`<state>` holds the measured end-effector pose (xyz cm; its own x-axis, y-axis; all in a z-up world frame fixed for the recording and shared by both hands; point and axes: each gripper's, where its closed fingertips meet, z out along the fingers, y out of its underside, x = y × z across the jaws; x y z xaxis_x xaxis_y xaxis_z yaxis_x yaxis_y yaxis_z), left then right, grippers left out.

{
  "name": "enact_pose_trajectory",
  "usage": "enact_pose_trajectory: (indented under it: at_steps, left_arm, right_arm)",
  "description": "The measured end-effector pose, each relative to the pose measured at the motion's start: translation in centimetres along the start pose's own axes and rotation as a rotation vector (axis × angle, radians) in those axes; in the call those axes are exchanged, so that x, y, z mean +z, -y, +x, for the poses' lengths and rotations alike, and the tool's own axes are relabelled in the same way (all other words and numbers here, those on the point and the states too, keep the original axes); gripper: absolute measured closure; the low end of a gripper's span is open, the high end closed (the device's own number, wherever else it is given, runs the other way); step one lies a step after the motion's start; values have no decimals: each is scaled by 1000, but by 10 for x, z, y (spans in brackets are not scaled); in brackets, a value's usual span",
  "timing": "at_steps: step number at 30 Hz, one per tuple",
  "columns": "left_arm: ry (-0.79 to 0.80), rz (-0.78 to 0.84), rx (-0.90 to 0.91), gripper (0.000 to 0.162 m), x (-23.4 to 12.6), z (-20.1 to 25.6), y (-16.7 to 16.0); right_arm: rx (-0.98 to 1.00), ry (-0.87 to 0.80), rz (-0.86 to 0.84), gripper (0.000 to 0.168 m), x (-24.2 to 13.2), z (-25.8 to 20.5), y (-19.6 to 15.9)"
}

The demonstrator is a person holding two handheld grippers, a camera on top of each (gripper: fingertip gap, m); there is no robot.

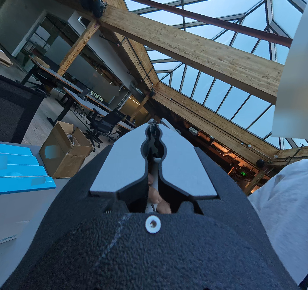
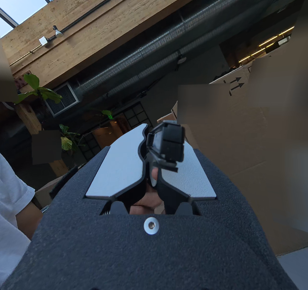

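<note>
Left wrist view: both claws raised toward the wooden beam [image 1: 191, 48].
Left claw [image 1: 154, 127] is clamped on a thin black-and-white part [image 1: 152, 130]; right claw [image 2: 162, 132] grips a black clip [image 2: 166, 143] below that beam.

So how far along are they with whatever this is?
Done: nothing I can confirm. In hand: the left gripper has its jaws shut on a small dark part; the right gripper on a black blocky piece, both raised toward the ceiling. Remaining: cannot tell; the cardboard box sits aside.
</note>
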<state>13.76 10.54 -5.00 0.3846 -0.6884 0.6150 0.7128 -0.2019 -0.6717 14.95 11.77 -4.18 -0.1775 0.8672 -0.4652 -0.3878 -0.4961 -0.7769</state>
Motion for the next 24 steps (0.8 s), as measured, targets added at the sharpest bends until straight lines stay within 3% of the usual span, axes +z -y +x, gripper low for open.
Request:
enact_pose_trajectory:
  at_steps: [5, 13, 24]
  left_arm:
    - [-22, -112, 23, 159, -5, 3, -5]
    - [-70, -254, 77, 159, -11, 12, -4]
    - [-119, -353, 161, 158, -18, 17, -21]
  right_arm:
    - [-11, 24, -56, 159, -1, -4, -6]
    - [-43, 130, -329, 159, -6, -17, -28]
    - [-10, 172, -370, 162, -7, -24, -39]
